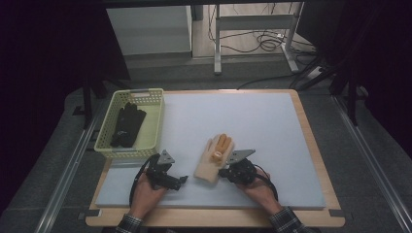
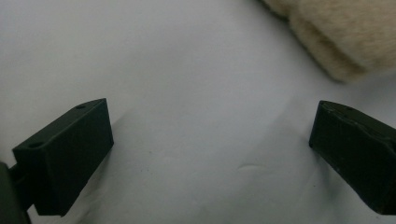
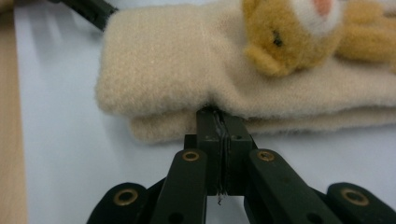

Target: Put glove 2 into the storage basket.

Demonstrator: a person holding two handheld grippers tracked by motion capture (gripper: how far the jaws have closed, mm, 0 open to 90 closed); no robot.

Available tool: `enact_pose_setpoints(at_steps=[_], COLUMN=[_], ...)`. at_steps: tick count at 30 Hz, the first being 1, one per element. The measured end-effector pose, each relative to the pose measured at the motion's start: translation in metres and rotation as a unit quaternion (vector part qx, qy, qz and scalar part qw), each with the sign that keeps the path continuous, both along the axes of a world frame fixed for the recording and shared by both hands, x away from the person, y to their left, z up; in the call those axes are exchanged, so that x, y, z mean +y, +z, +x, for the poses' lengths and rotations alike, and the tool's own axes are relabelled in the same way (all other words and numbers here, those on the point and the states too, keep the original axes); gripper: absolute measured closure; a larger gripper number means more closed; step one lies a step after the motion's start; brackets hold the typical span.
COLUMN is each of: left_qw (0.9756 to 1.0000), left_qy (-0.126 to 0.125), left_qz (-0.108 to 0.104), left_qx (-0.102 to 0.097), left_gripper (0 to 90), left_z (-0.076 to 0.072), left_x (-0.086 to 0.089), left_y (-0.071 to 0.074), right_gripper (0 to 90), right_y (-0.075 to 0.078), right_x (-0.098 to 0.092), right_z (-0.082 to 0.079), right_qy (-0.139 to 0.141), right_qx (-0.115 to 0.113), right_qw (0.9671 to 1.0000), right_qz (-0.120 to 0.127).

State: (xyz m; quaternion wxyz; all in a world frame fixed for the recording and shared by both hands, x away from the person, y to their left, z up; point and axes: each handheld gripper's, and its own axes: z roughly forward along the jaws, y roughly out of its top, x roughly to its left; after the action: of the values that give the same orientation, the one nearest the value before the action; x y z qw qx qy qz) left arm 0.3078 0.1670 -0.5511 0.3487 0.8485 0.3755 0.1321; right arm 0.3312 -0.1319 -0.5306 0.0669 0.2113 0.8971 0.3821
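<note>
Right gripper [image 3: 219,122]: jaws pressed together, tips tucked against the edge of the cream gloves [image 3: 243,79] where the upper one overhangs the lower. A wisp of fibre shows in the seam between the pads, but whether any real fold of fabric is pinched there cannot be told; the tips are partly hidden under the overhang. Judged purpose: the closed jaws work as a thin wedge at the side edge, either to nip the edge of one glove or to steady the stack. In the high view the right gripper [image 1: 227,170] sits at the pair's right side near the cuff end, with the right hand [image 1: 260,187] behind it. Left gripper [image 2: 210,140]: jaws wide apart, nothing between them but bare white mat [image 2: 187,70]; the fuzzy cuff corner lies just ahead of its right jaw, not touching. In the high view the left gripper [image 1: 170,180] rests low on the mat, near the gloves' cuff on the other side, apart from it. Judgement: it waits open to take the opposite edge. Cream gloves [image 1: 214,158]: stacked flat on the mat, front centre, between the two grippers. Long axis runs from cuff, nearest the person, to orange fingertips pointing away and slightly right. A small plush animal face [image 3: 299,32] is on the top glove's back. Farther out, at the mat's far-left corner, a pale yellow basket [image 1: 156,116] holds black gloves [image 1: 127,124], laid lengthwise along the basket, well apart from the cream pair; likely the drop-off spot.
</note>
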Motion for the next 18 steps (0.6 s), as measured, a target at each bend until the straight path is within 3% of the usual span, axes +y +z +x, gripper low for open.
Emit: enact_pose_setpoints(at_steps=[11, 18], left_qw=[1.0, 1.0], left_qy=[0.0, 0.0], left_qz=[0.001, 0.0], left_qx=[0.0, 0.0], left_gripper=[0.0, 0.1], left_z=[0.0, 0.0], left_x=[0.0, 0.0], left_y=[0.0, 0.0], right_gripper=[84.8, 84.0], right_y=[-0.003, -0.005], right_x=[0.03, 0.037], right_z=[0.012, 0.017], right_qy=[-0.024, -0.028], right_qx=[-0.017, -0.022], right_qw=[0.9996, 0.9994], right_qz=[0.0, 0.005])
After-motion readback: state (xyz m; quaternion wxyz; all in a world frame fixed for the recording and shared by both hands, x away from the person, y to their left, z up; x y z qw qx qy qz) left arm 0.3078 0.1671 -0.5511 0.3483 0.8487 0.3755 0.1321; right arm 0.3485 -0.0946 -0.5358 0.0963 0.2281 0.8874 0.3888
